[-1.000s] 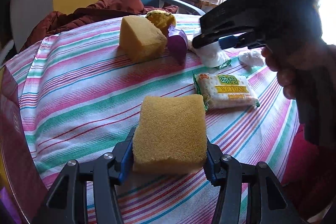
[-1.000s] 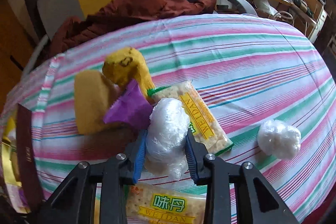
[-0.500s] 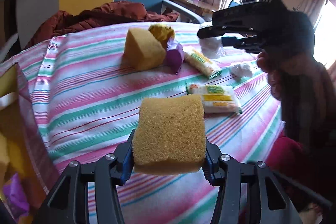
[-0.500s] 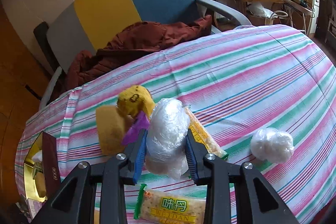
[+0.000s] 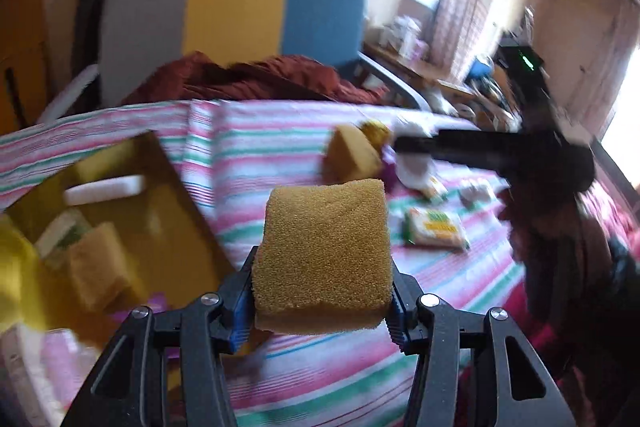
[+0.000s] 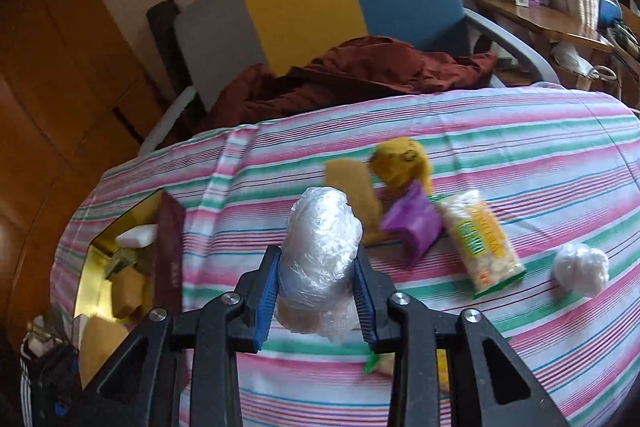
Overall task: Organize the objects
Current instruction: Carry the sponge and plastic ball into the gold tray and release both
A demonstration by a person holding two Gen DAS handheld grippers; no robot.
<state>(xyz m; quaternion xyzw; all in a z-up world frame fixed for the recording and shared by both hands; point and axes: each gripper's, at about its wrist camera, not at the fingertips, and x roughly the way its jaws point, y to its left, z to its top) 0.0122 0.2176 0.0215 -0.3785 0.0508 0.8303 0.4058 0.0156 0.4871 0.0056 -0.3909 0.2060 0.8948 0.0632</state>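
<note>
Left tongs [image 5: 322, 301] pinch a sponge [image 5: 323, 254], held clear of the bench [image 5: 280, 147] at lower centre of the left view. Right tongs [image 6: 316, 303] pinch a plastic-wrapped bundle [image 6: 318, 263], also lifted, at lower centre of the right view.

The gold box [image 6: 96, 259] sits at lower left of the right view, open. It already holds a sponge piece [image 5: 94, 271], a white bar [image 5: 104, 184] and other items too blurred to identify.

Judgement: the task is partly done. Two items are in transit; neither is above the box yet.

Still on the bench, centre right of the right view:
- second sponge [image 6: 352, 187]
- yellow object [image 6: 402, 163]
- purple packet [image 6: 414, 227]
- cracker pack [image 6: 480, 243]
- white bundle [image 6: 580, 269]

A second cracker pack [image 5: 436, 227] lies at centre right of the left view.
</note>
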